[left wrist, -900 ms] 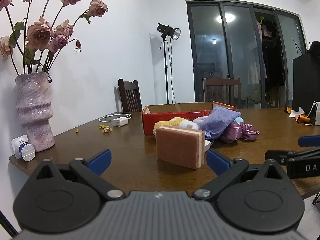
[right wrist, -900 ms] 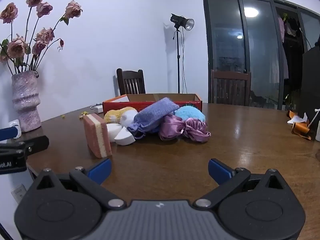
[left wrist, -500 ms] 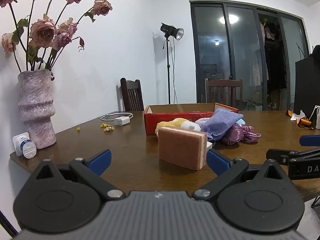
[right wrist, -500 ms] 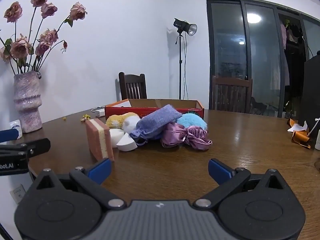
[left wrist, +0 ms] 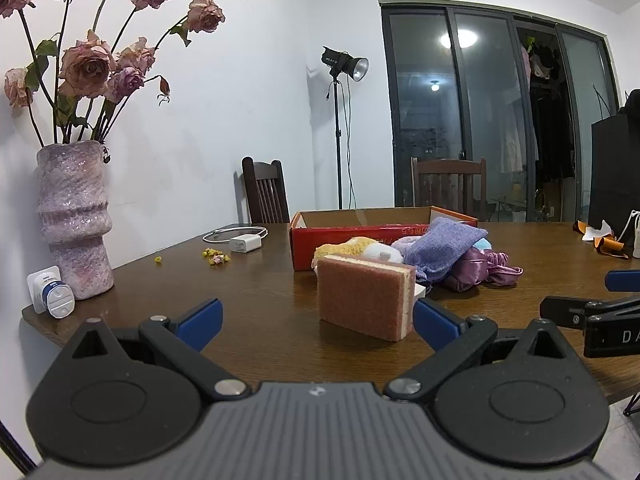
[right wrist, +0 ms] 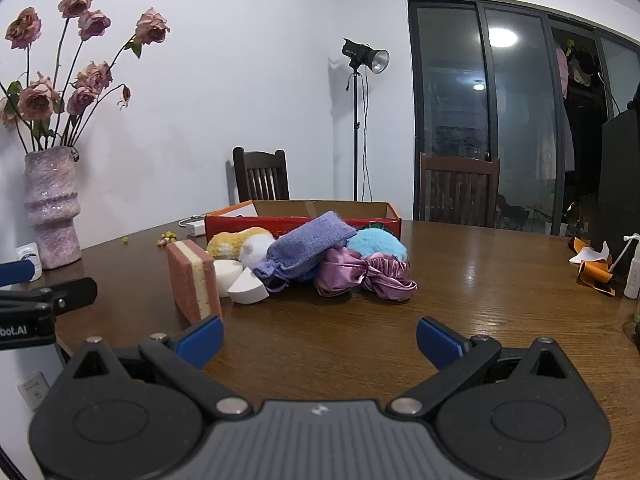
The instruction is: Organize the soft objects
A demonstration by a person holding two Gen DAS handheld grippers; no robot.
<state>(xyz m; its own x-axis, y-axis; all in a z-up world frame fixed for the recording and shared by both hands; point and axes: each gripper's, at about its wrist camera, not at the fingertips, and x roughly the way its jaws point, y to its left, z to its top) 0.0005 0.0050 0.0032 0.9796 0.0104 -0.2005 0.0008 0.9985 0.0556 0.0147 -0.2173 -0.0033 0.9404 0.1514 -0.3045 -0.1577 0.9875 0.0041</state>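
A heap of soft things lies on the brown table before a red cardboard box (left wrist: 340, 236) (right wrist: 296, 225). A pink sponge (left wrist: 362, 296) (right wrist: 194, 280) stands on edge nearest me. Behind it lie a yellow-white plush (right wrist: 240, 242), white foam pieces (right wrist: 240, 284), a purple knit pouch (left wrist: 448, 246) (right wrist: 308, 246), a blue puff (right wrist: 376, 242) and a purple satin scrunchie (left wrist: 480, 270) (right wrist: 368, 276). My left gripper (left wrist: 316, 320) is open just short of the sponge. My right gripper (right wrist: 320, 336) is open, a little before the scrunchie, with nothing between its fingers.
A pink vase of dried roses (left wrist: 74, 216) (right wrist: 50, 208) stands at the table's left edge beside a small white device (left wrist: 52, 294). A white charger with cable (left wrist: 244, 242) lies behind. Two chairs (right wrist: 260, 176), a light stand (right wrist: 356, 120), orange scraps (right wrist: 592, 268).
Both views have tilted up slightly, so the heap sits a little lower in frame. The sponge looks slightly nearer to the left gripper. Nothing was taken hold of.
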